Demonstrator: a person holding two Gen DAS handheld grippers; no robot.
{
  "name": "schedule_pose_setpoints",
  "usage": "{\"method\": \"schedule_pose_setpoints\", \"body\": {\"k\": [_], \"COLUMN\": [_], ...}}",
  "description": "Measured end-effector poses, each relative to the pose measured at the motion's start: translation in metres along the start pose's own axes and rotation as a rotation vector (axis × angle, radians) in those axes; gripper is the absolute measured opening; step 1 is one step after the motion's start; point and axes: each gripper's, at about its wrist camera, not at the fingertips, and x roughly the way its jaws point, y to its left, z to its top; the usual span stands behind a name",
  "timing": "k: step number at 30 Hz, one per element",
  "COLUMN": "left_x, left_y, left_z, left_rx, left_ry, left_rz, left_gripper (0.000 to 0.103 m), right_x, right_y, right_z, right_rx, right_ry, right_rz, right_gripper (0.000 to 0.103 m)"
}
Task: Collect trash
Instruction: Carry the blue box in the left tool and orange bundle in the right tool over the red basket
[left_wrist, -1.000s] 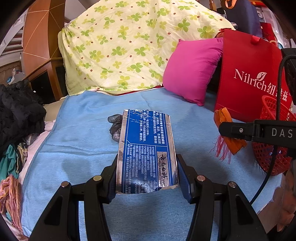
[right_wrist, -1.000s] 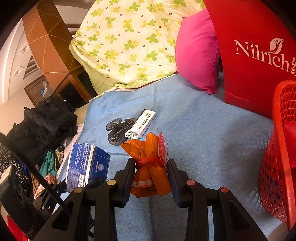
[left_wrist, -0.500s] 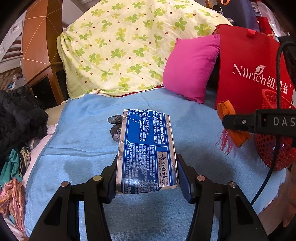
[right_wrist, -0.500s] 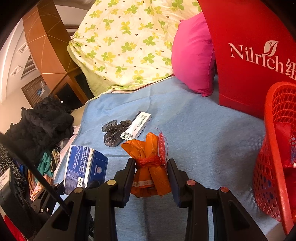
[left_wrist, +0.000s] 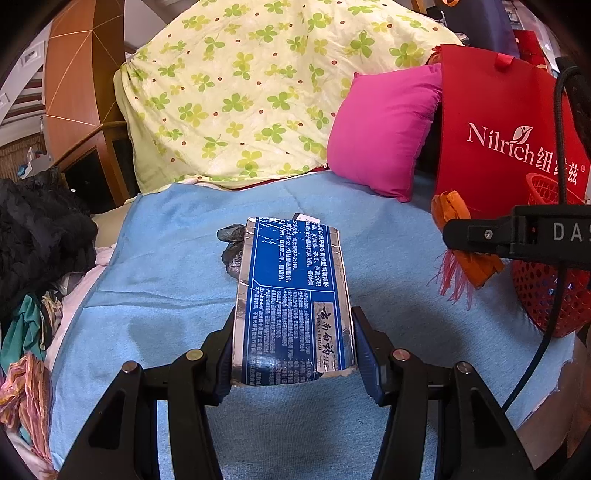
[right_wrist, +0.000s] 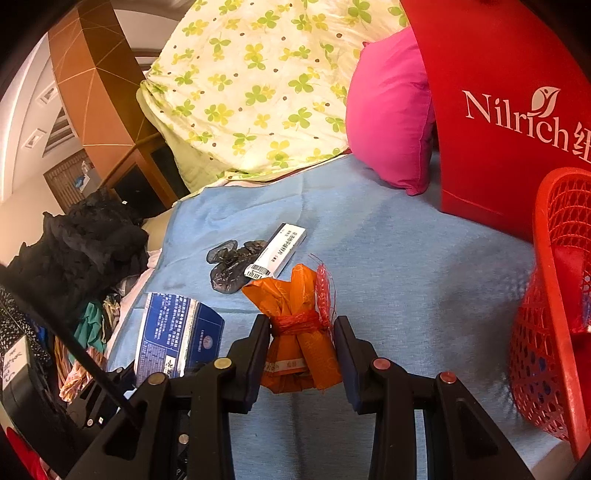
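Blue-and-silver toothpaste box (left_wrist: 291, 299) is pinched by the left gripper (left_wrist: 293, 347), and an orange bundle (right_wrist: 301, 332) by the right gripper (right_wrist: 302, 350), both lifted above the bed (right_wrist: 406, 258), probably bound for the red basket (right_wrist: 554, 314) at right; beyond lie a white carton (right_wrist: 279, 251) and black bag (right_wrist: 231, 266).

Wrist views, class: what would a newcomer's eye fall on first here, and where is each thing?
First, the blue box clamped in the left claw above the blue sheet, and the orange bundle gripped in the right claw. Next, the red bag and pink cushion at the back right, with the red basket in front of the bag.
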Motion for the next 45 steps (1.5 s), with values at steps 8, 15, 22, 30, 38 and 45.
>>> {"method": "schedule_pose_setpoints", "body": {"k": [8, 15, 22, 30, 38, 45], "left_x": [0.000, 0.000, -0.010, -0.036, -0.063, -0.079], "left_y": [-0.003, -0.004, -0.002, -0.009, -0.026, -0.045], "left_z": [-0.002, -0.007, -0.014, -0.012, 0.005, 0.018], "left_rx": [-0.008, -0.007, -0.032, -0.044, -0.006, 0.029], "left_ry": [-0.006, -0.012, 0.007, 0.009, -0.044, -0.074], "left_rz": [0.026, 0.057, 0.065, 0.074, 0.081, 0.072], "left_gripper": [0.057, 0.057, 0.057, 0.057, 0.057, 0.057], "right_x": [-0.002, -0.003, -0.016, -0.035, -0.065, -0.094], "right_y": [0.000, 0.003, 0.007, 0.009, 0.005, -0.006], "right_z": [0.001, -0.001, 0.000, 0.002, 0.009, 0.010], "right_rx": [0.008, 0.010, -0.006, -0.016, -0.004, 0.005], "right_ry": [-0.009, -0.022, -0.069, -0.110, -0.172, -0.237], "right_rz": [-0.007, -0.006, -0.004, 0.015, 0.045, 0.065], "right_gripper": [0.038, 0.038, 0.038, 0.038, 0.038, 0.038]}}
